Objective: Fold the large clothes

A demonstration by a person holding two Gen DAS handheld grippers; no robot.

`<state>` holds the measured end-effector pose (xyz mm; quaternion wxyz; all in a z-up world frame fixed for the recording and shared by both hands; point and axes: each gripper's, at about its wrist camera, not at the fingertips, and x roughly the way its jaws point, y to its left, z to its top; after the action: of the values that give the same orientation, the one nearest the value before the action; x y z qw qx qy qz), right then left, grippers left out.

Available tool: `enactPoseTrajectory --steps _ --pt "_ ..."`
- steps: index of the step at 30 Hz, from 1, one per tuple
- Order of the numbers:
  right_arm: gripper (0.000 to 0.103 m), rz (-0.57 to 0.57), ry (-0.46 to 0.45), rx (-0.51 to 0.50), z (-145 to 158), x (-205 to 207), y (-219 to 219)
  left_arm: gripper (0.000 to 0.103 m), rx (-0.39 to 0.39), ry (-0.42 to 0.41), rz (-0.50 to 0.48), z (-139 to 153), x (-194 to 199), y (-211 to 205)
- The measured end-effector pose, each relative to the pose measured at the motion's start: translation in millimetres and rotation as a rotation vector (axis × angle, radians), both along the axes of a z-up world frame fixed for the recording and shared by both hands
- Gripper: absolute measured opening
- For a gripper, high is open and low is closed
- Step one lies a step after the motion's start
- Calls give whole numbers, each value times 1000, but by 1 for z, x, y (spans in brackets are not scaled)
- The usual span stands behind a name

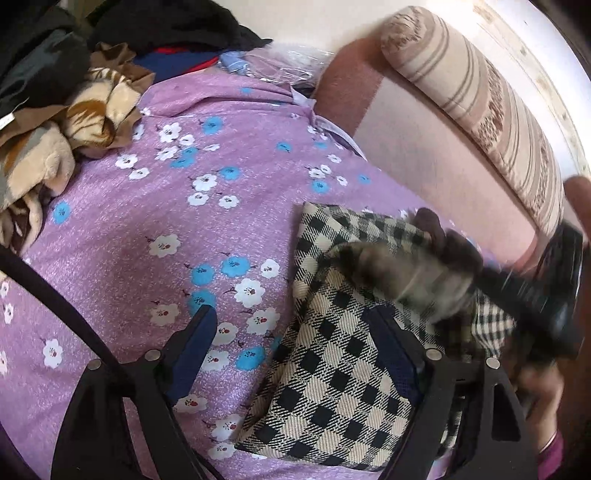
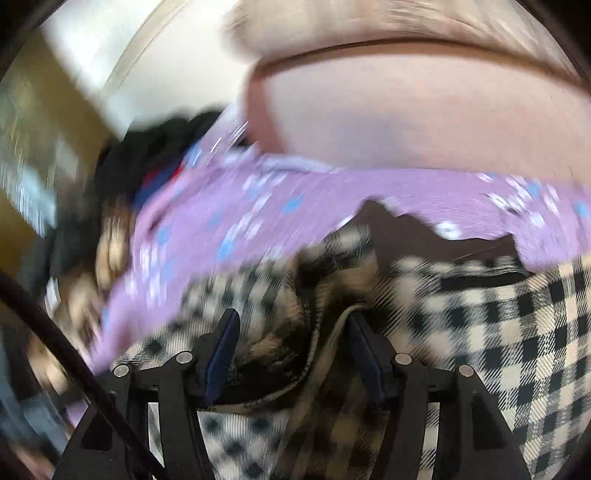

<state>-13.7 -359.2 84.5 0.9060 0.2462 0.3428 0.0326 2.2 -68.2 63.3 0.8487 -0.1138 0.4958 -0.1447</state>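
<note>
Checked coat (image 1: 332, 387), folded, on the bed (image 1: 155, 229).
Black-and-cream check weave with a dark brown collar; a compact bundle on the purple floral sheet. Left gripper (image 1: 299, 332) fingers released, straddling its edge. Right gripper (image 2: 291, 332) fingers spread around bunched cloth; grasp cannot be told.

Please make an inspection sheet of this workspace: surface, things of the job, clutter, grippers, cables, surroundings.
Surface: purple flowered sheet, mostly bare in the middle.
Job's things: checked garment, partly folded on the sheet; its upper part is blurred.
Clutter: brown and cream blanket and dark clothes heaped at the far side; clear plastic bag.
Grippers: left gripper jaws open, one finger over the garment's edge; right gripper jaws apart with bunched garment between them, grip cannot be told.
Cables: black cable beside the left gripper.
Surroundings: pink sofa back, striped bolster.
</note>
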Motion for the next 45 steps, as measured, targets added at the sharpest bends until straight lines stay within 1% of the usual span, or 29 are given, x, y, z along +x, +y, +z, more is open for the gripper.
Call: enactPoseTrajectory --steps 2,3,5,6,7,9,11,13,15,16,18,19,21,22,23,25,27,30,33,34,35,36,37,38,39,40,42,44,45 --pt "67 2 -27 86 7 -15 -16 84 -4 10 -20 -2 0 -1" --pt "69 14 -38 74 11 -26 -18 85 -9 16 -27 -3 -1 -2" --pt "74 1 -39 -35 17 -54 -18 85 -5 25 -25 -5 -1 -3" --pt "74 -1 -37 -62 18 -61 -19 85 -1 29 -25 -6 -1 -4" --pt "74 14 -35 -77 18 -68 -17 85 1 32 -25 -7 -1 -4" --pt "74 81 -18 -50 11 -81 -10 85 6 49 -17 -11 -1 -6" --pt "74 145 24 -45 1 -78 4 85 4 62 -9 -15 0 -6" --pt "72 177 40 -84 -5 -69 17 85 3 79 4 -20 1 -6" --pt "65 198 54 -128 -9 -42 36 85 8 88 6 -23 2 -7" --pt "65 190 56 -145 -11 -27 40 85 16 86 1 -24 2 -7" --pt "64 59 39 -257 -7 3 39 85 28 83 -2 -25 2 -7" --pt "65 3 35 -275 -7 11 34 85 29 85 -3 -26 1 -7" --pt "65 -91 58 -231 -9 23 14 85 23 94 -13 -27 1 -7" --pt "65 -100 64 -207 -8 22 8 85 21 98 -18 -28 0 -7" --pt "65 -96 56 -162 -6 13 2 85 21 98 -20 -27 0 -7" --pt "72 -61 25 -85 0 -14 -6 85 16 96 -21 -26 -1 -7" --pt "78 -54 25 -55 3 -44 -9 85 17 90 -23 -24 -3 -8" --pt "78 -11 39 -50 -7 -81 0 85 45 89 -26 -24 -9 -10" --pt "78 65 81 -81 -38 -93 25 85 115 132 -36 -37 -13 -16" --pt "78 85 136 -99 -53 -87 35 85 134 142 -37 -42 -15 -17" --pt "78 81 137 -165 -58 -91 44 85 148 125 -32 -45 -19 -18" --pt "78 88 115 -211 -52 -96 51 85 162 97 -28 -43 -22 -20" --pt "77 118 117 -208 -46 -100 55 85 186 80 -33 -41 -25 -23" --pt "77 145 111 -163 -38 -107 53 85 199 73 -43 -39 -27 -24" --pt "77 135 87 -139 -29 -117 48 85 206 61 -50 -35 -29 -26" --pt "77 111 69 -145 -23 -125 42 85 206 47 -48 -32 -30 -26" --pt "77 24 60 -209 -10 -143 23 85 192 20 -41 -26 -33 -25" --pt "78 -108 68 -279 -4 -158 -6 85 194 24 -36 -25 -32 -25" --pt "82 -173 71 -292 -4 -163 -22 85 199 34 -32 -26 -32 -25"
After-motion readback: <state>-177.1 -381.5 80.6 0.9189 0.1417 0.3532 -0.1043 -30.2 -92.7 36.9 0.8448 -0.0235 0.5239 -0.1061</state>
